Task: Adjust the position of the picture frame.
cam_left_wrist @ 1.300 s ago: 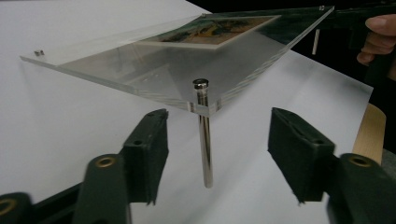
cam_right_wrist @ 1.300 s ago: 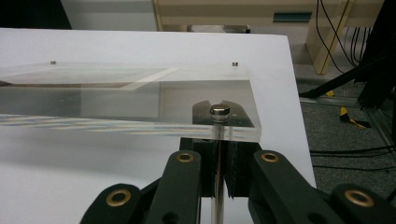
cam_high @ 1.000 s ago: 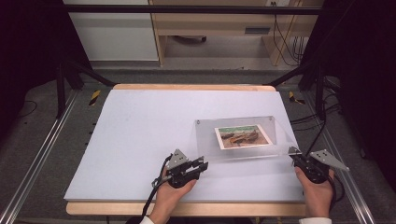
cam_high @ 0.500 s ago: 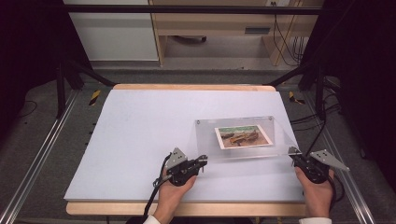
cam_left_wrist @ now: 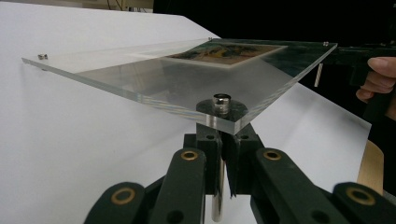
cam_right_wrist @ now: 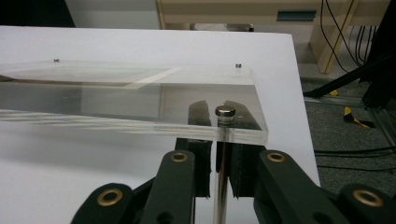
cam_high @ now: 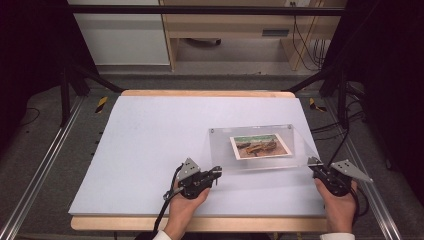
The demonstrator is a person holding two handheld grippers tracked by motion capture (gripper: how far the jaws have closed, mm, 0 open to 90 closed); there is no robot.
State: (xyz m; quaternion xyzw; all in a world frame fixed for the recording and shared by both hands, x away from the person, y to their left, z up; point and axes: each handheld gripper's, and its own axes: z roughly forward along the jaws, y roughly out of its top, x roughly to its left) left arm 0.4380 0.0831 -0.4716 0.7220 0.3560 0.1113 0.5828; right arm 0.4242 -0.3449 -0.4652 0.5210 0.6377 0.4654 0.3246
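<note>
Clear acrylic frame (cam_high: 260, 148) with green-brown photo (cam_high: 260, 146), silver studs (cam_right_wrist: 225, 111), black grippers, white counter (cam_high: 150, 140) with wood edge.

Clear acrylic photo frame (cam_high: 260, 146) — raised, level

Both grippers (cam_high: 216, 172) (cam_high: 314, 162) clamped, low

photo's subject (cam_high: 260, 146) too small to tell
</note>
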